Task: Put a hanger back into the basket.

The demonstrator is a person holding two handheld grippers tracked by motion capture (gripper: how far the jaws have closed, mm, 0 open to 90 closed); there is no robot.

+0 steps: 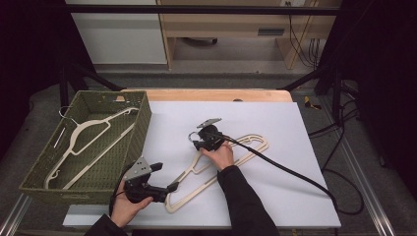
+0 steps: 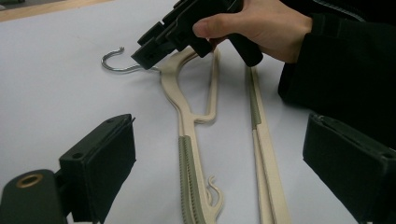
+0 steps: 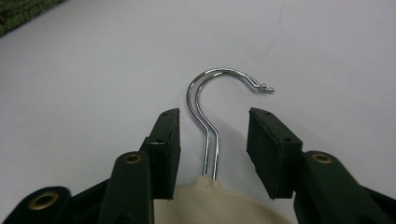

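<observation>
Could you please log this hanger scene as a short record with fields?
surface: white board on a wooden table
basket: green woven basket at the board's left edge, one cream hanger inside
hangers on board: two cream hangers stacked, metal hooks together
right gripper: right gripper jaws astride the hook stems, gaps on both sides, not yet gripping
left gripper: left gripper open, jaws either side of the hangers' arms, not touching
</observation>
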